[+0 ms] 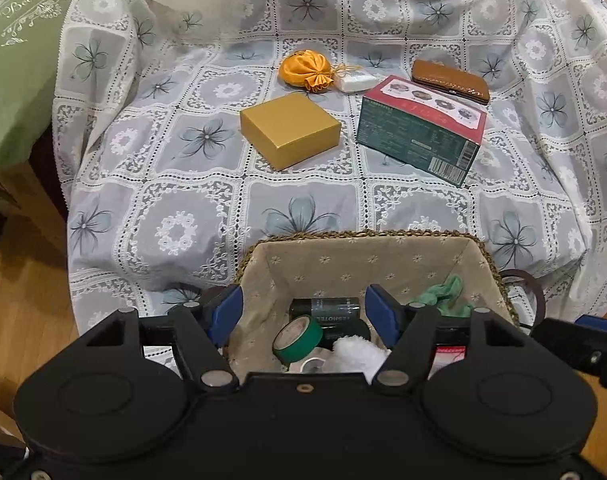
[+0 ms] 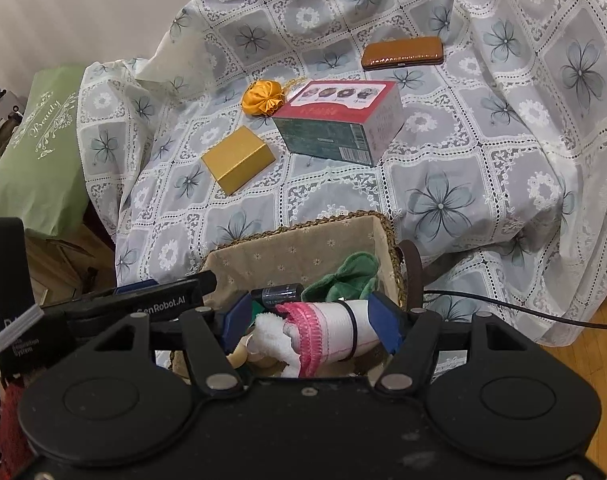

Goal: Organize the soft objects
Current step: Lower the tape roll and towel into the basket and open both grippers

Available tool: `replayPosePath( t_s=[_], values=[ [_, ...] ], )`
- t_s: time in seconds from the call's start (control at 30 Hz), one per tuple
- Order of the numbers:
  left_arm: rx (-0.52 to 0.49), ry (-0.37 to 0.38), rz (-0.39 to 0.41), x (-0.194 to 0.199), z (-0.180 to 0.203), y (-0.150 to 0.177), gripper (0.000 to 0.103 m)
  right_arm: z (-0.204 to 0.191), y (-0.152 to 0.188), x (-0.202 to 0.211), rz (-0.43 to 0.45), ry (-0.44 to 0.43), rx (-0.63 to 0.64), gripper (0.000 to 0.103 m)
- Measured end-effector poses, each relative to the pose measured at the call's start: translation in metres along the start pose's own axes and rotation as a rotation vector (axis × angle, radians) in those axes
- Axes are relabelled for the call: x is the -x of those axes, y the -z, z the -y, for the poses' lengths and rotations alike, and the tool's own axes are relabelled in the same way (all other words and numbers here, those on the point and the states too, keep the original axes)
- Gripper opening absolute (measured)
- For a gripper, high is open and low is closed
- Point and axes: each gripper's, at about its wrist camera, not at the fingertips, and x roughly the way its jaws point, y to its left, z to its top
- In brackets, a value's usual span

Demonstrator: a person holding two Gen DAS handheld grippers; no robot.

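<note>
A: Lower centre of the left wrist view: left gripper (image 1: 303,312) spread wide over the basket (image 1: 367,240), nothing between the blue pads (image 1: 227,314).

B: Lower centre of the right wrist view: right gripper (image 2: 309,320) with blue pads (image 2: 385,320) spread apart and a rolled white towel (image 2: 335,328) with pink knit trim lying between them above the basket (image 2: 303,246). Right pad against the roll's end; left pad with no clear contact. Cannot tell whether gripped or merely resting there.

A: Inside the basket: green tape roll (image 1: 297,338), dark battery (image 1: 325,308), white fluffy cloth (image 1: 357,354), green soft toy (image 1: 443,294) in the right corner.

B: Same green soft toy (image 2: 345,276) and battery (image 2: 277,295) just behind the towel here.

A: Farther up, mid-frame on the lace-patterned cloth (image 1: 183,208): gold box (image 1: 289,130), then the red and green carton (image 1: 421,130) to its right.

B: Gold box (image 2: 237,159) and carton (image 2: 339,122) well apart from the basket.

A: Farthest, upper centre: orange satin pouch (image 1: 307,72), small white packet (image 1: 357,81) just beside it, brown case (image 1: 449,86) at upper right.

B: Orange pouch (image 2: 261,99) touching the carton's left corner; brown case (image 2: 402,53) beyond. Green bag (image 2: 39,152) at the left edge.
</note>
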Motion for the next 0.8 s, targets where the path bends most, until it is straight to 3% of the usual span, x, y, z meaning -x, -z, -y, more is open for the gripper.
replayPosePath(
  t_s=[0.8],
  values=[
    [0.001,-0.043,-0.037,-0.005,-0.003,0.018,0.074,-0.002,0.007,-0.006,-0.022,0.031,0.027,0.068]
  ],
)
